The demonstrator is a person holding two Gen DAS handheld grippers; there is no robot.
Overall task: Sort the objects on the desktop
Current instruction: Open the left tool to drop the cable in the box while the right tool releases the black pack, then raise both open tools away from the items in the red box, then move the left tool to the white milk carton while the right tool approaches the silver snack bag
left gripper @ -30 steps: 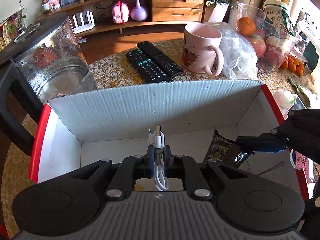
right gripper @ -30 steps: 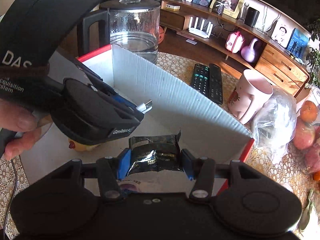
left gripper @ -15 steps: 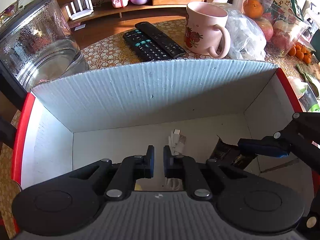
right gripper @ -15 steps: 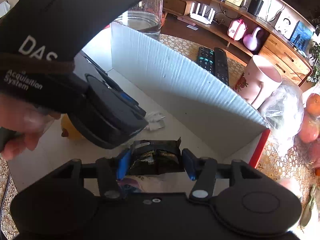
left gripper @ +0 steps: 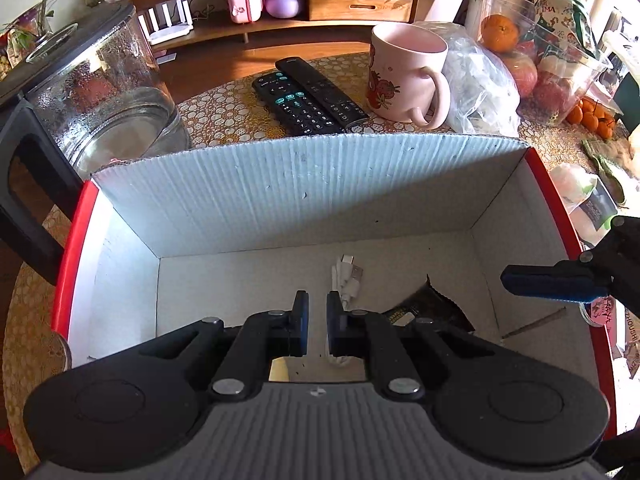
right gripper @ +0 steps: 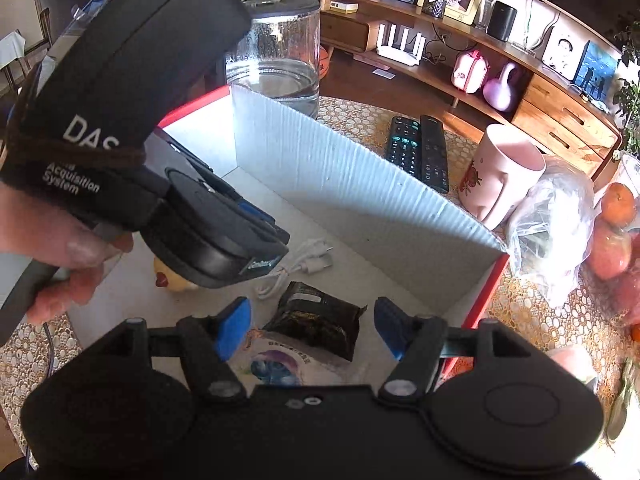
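A white cardboard box with red edges [left gripper: 304,200] [right gripper: 352,184] sits on the table. Inside lie a coiled white USB cable [left gripper: 347,276] [right gripper: 298,266], a black foil packet [right gripper: 316,320] [left gripper: 430,308], a yellow duck toy [right gripper: 168,280] and a printed packet [right gripper: 280,364]. My left gripper [left gripper: 317,316] [right gripper: 260,226] hovers over the box floor, slightly open and empty, just above the cable. My right gripper [right gripper: 312,328] [left gripper: 552,280] is open wide above the black packet, which lies free on the floor.
Behind the box stand a glass kettle [left gripper: 100,96] at left, two black remotes [left gripper: 308,96], a pink mug [left gripper: 404,72], a crumpled plastic bag [left gripper: 480,84] and a container of fruit [left gripper: 540,56]. A wooden shelf unit runs along the back.
My left gripper let go of the white cable, which now lies on the box floor. My right gripper opened and dropped the black packet into the box, then lifted slightly.
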